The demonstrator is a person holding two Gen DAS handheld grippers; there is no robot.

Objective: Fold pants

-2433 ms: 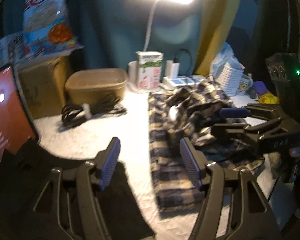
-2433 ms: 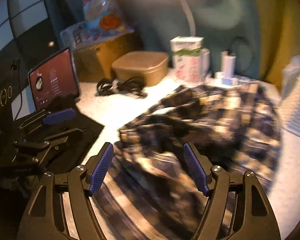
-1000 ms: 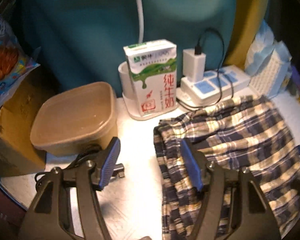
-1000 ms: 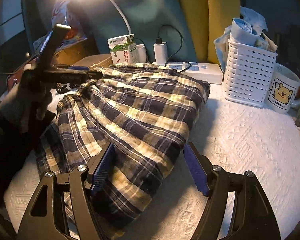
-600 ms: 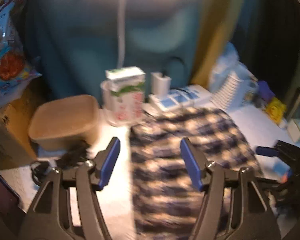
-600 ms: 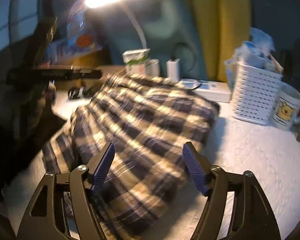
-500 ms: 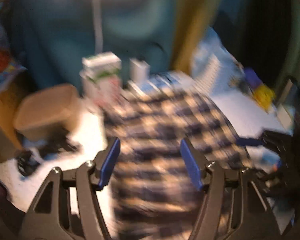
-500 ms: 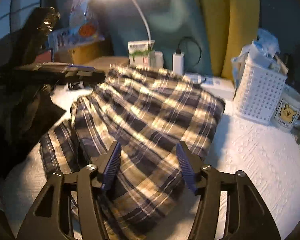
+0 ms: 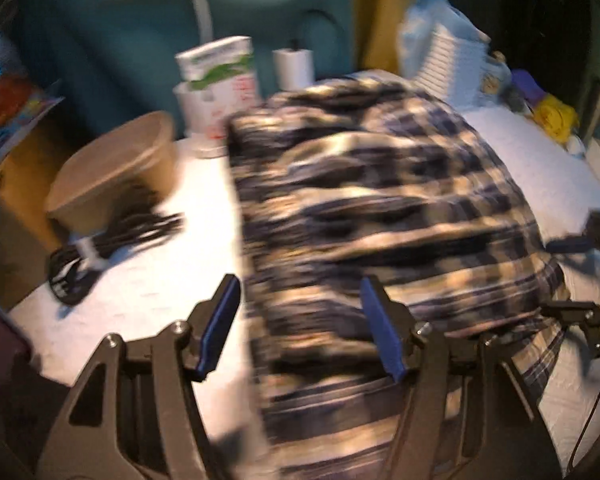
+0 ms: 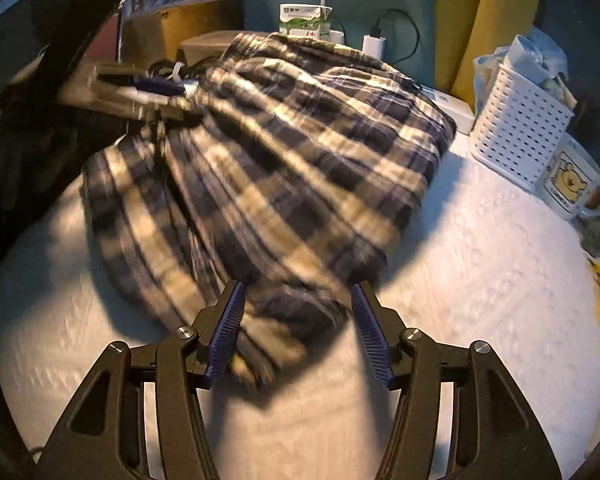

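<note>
The plaid pants (image 9: 372,216) lie bunched and folded over on the white table cover (image 10: 480,272), in dark blue and cream checks. My left gripper (image 9: 300,316) is open, its blue pads either side of the pants' near left edge. My right gripper (image 10: 298,320) is open over the near corner of the pants (image 10: 284,168). In the right wrist view the left gripper (image 10: 152,92) shows at the far left edge of the cloth; whether it touches is blurred. The right gripper (image 9: 572,280) shows at the right edge of the left wrist view.
A milk carton (image 9: 220,76), a charger (image 10: 374,44) and a power strip (image 10: 452,106) stand at the back. A tan tub (image 9: 116,168) and coiled black cable (image 9: 112,240) lie left. A white basket (image 10: 520,128) and bear mug (image 10: 572,184) stand right.
Both grippers pulled back toward the near edge of the pants and dropped lower. The right jaws narrowed slightly but stay open. The cloth lies more bunched toward me.
</note>
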